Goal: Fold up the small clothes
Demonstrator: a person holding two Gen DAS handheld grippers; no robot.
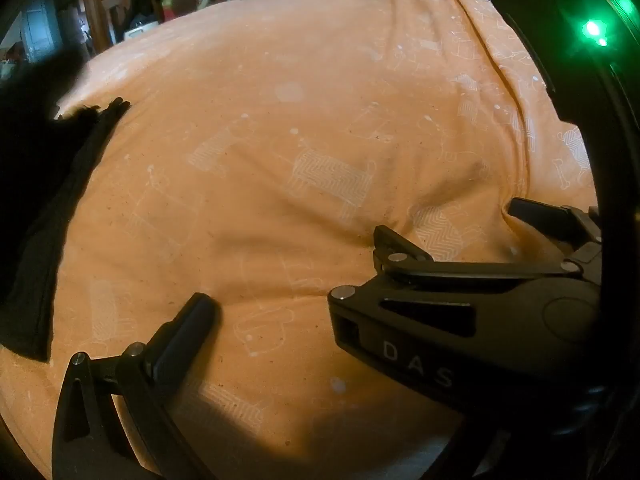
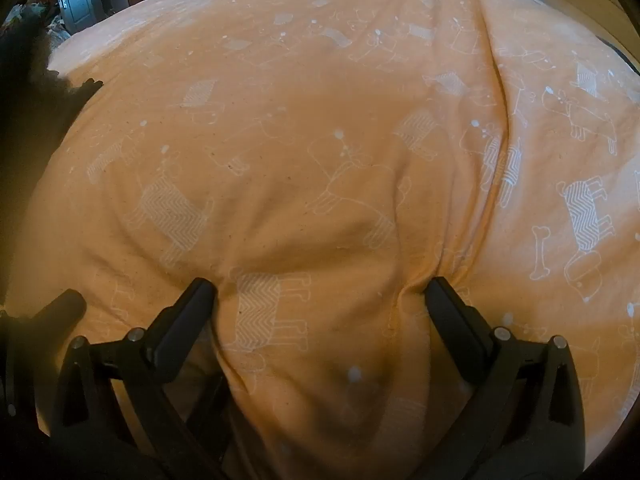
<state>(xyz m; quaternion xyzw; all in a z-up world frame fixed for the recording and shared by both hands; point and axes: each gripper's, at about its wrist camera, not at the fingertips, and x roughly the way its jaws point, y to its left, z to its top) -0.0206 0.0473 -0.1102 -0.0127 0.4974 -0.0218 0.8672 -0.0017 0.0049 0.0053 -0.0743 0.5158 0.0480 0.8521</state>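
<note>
Both grippers rest low on an orange duvet cover (image 2: 320, 128) printed with white outline dogs and bones. In the right wrist view the right gripper (image 2: 320, 292) stands released, its two black fingers spread wide at 7 and 5 o'clock, tips pressing into the cover so that a soft ridge of fabric bulges between them — nothing is clamped. A rounded black fingertip of the left gripper shows at 8 o'clock in that view, just beside the right gripper's left finger.

In the left wrist view only one finger (image 1: 188, 328) of the left gripper is plain, at 7 o'clock, lying on the cover; where its partner would be, the right gripper's black body (image 1: 460, 320) marked "DAS" crosses the frame at 4 o'clock. Whether the left gripper is released or clenched cannot be told.

The task's garment, a black piece of clothing (image 1: 44, 208), lies flat along the cover's edge at 9 o'clock of the left wrist view, well apart from both grippers; its dark corner shows at 10 o'clock of the right wrist view — touched by neither

A green light (image 1: 592, 30) glows at 2 o'clock of the left view
</note>
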